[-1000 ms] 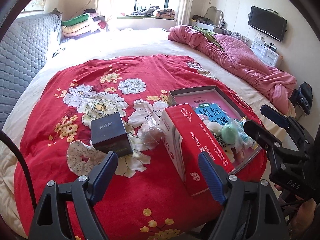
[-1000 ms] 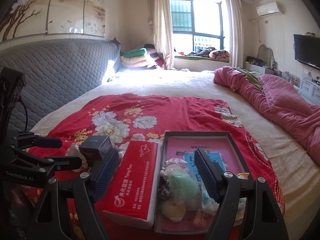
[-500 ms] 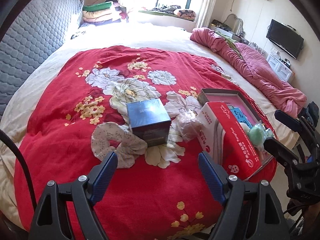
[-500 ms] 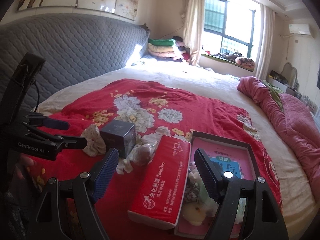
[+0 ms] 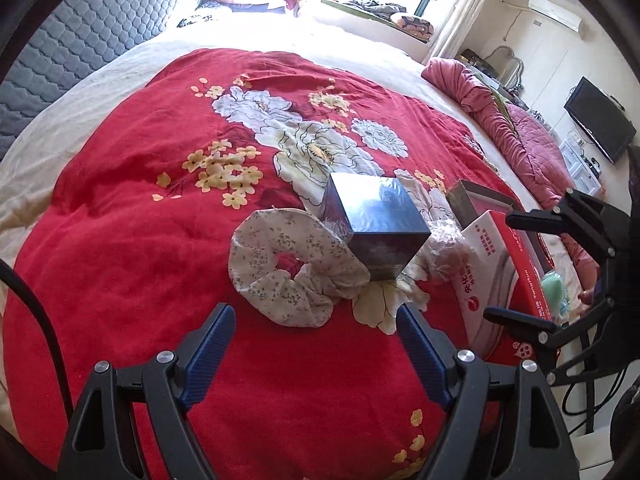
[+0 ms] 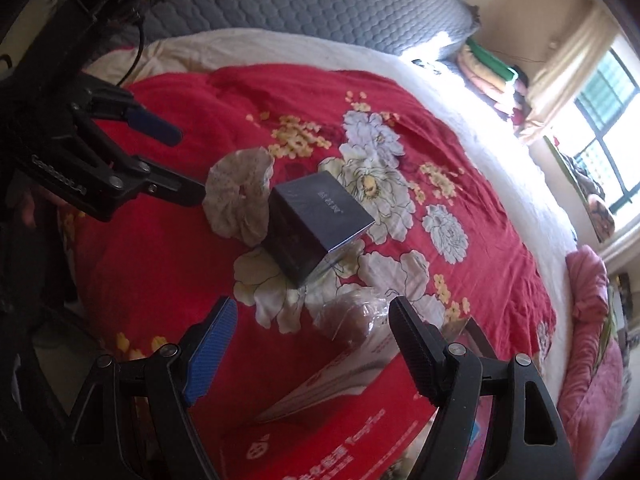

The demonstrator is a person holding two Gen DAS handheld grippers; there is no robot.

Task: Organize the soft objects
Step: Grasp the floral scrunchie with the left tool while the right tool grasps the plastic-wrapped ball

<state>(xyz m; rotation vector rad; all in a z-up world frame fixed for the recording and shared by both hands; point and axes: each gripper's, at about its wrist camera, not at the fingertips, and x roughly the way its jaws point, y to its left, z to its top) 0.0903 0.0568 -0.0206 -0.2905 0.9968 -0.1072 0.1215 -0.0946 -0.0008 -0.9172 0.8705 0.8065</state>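
A cream floral scrunchie (image 5: 290, 280) lies on the red flowered blanket (image 5: 132, 200), just ahead of my open, empty left gripper (image 5: 316, 342). It also shows in the right wrist view (image 6: 240, 196), next to the left gripper's fingertips (image 6: 192, 194). A clear-wrapped brownish soft item (image 6: 352, 316) lies between the dark box and the red tissue pack, just ahead of my open, empty right gripper (image 6: 312, 324); it also shows in the left wrist view (image 5: 448, 244). A green soft item (image 5: 554, 284) sits in the tray, mostly hidden.
A dark blue box (image 5: 374, 220) stands by the scrunchie, also in the right wrist view (image 6: 316, 224). A red tissue pack (image 5: 500, 276) and a tray (image 5: 464, 200) lie to the right. A pink quilt (image 5: 532, 148) and grey headboard (image 6: 320, 4) border the bed.
Both grippers swung left and lower toward the blanket. The scrunchie now sits centred ahead of the left gripper; the right gripper left the tray and now faces the wrapped item.
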